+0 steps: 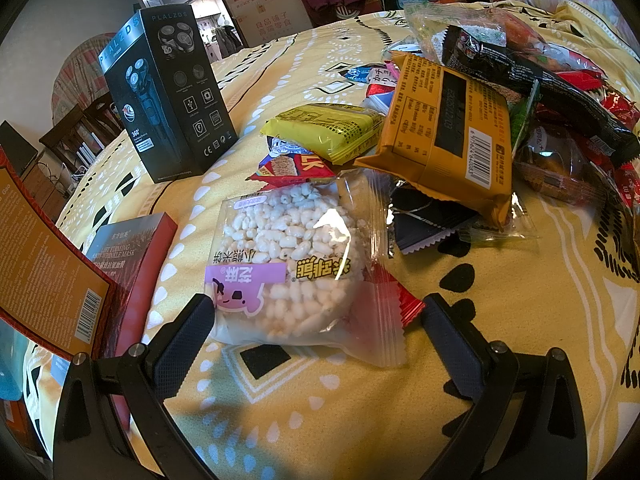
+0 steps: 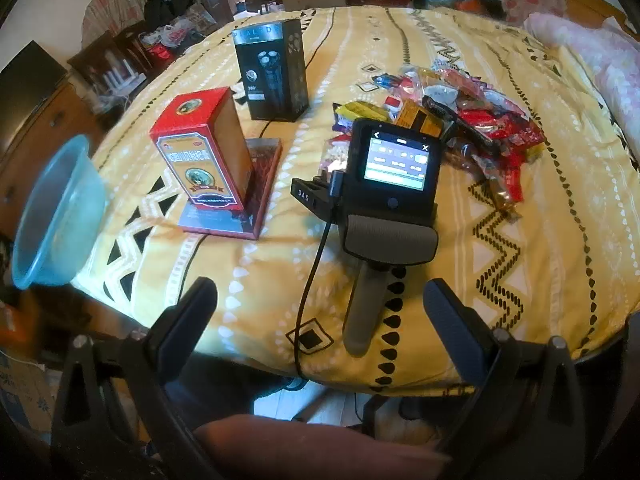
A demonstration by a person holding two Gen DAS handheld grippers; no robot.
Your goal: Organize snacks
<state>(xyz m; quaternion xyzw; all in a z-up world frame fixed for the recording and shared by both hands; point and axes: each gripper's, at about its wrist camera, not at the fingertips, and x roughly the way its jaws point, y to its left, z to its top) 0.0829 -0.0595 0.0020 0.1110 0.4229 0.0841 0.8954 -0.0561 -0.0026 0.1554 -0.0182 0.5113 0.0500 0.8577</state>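
A clear packet of puffed rice cake (image 1: 292, 264) lies on the yellow patterned cloth (image 1: 360, 412), just ahead of my open left gripper (image 1: 316, 316); its near end sits between the fingertips, the left one touching it. Behind it lies a heap of snacks: a yellow packet (image 1: 328, 130), an orange packet (image 1: 448, 136), a black packet (image 1: 540, 80) and red wrappers. My right gripper (image 2: 320, 300) is open and empty over the table's near edge. The left gripper's body with its lit screen (image 2: 394, 164) shows in the right wrist view, with the snack heap (image 2: 472, 120) behind it.
A black shaver box (image 1: 168, 92) stands at the back left. A red box (image 2: 200, 148) stands on a flat mask box (image 2: 240, 196). A blue plastic bowl (image 2: 56, 212) is held at the table's left edge. A pink pillow (image 2: 592, 60) lies at the far right.
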